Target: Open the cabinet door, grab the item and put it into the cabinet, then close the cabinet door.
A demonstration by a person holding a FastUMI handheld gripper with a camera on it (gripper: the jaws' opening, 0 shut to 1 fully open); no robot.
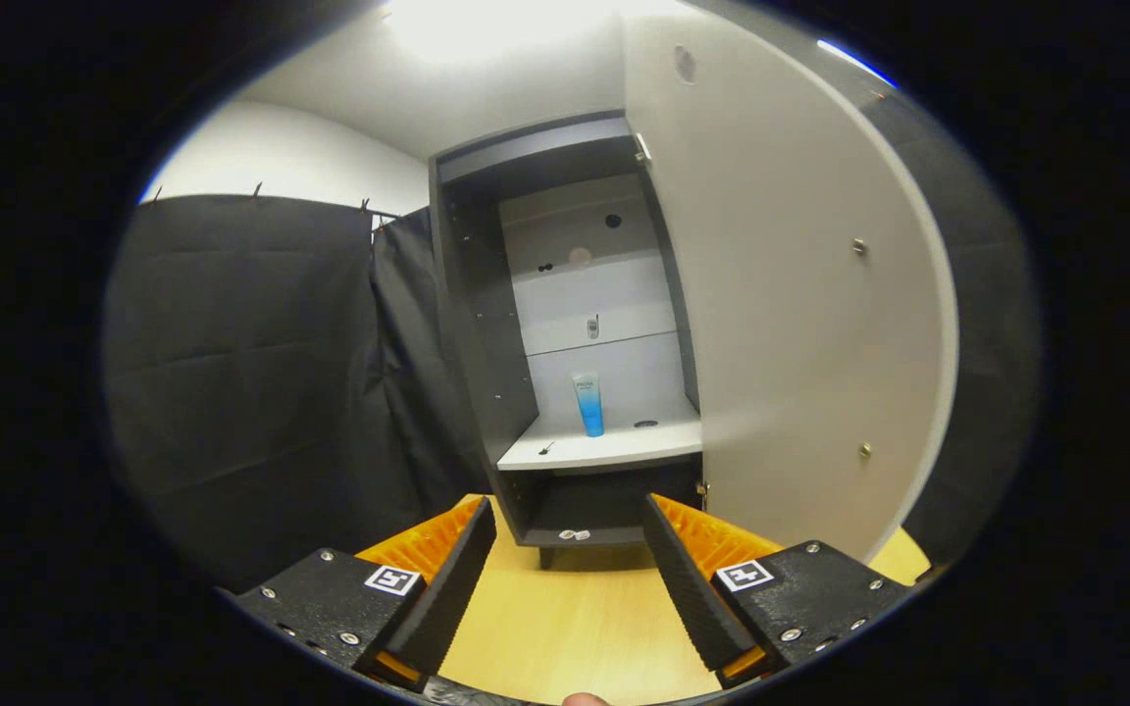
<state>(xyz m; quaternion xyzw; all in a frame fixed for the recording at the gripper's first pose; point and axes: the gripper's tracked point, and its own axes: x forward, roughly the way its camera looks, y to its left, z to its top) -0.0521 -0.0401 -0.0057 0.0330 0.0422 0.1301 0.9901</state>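
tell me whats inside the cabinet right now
A blue tube stands upright on the white shelf inside the cabinet. The open door hides its right side. The gripper is open.

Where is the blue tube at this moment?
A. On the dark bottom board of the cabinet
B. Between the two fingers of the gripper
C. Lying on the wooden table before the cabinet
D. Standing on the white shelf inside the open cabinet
D: the blue tube stands upright on the white shelf of the cabinet, whose door is open; the gripper is open and empty, well short of it.
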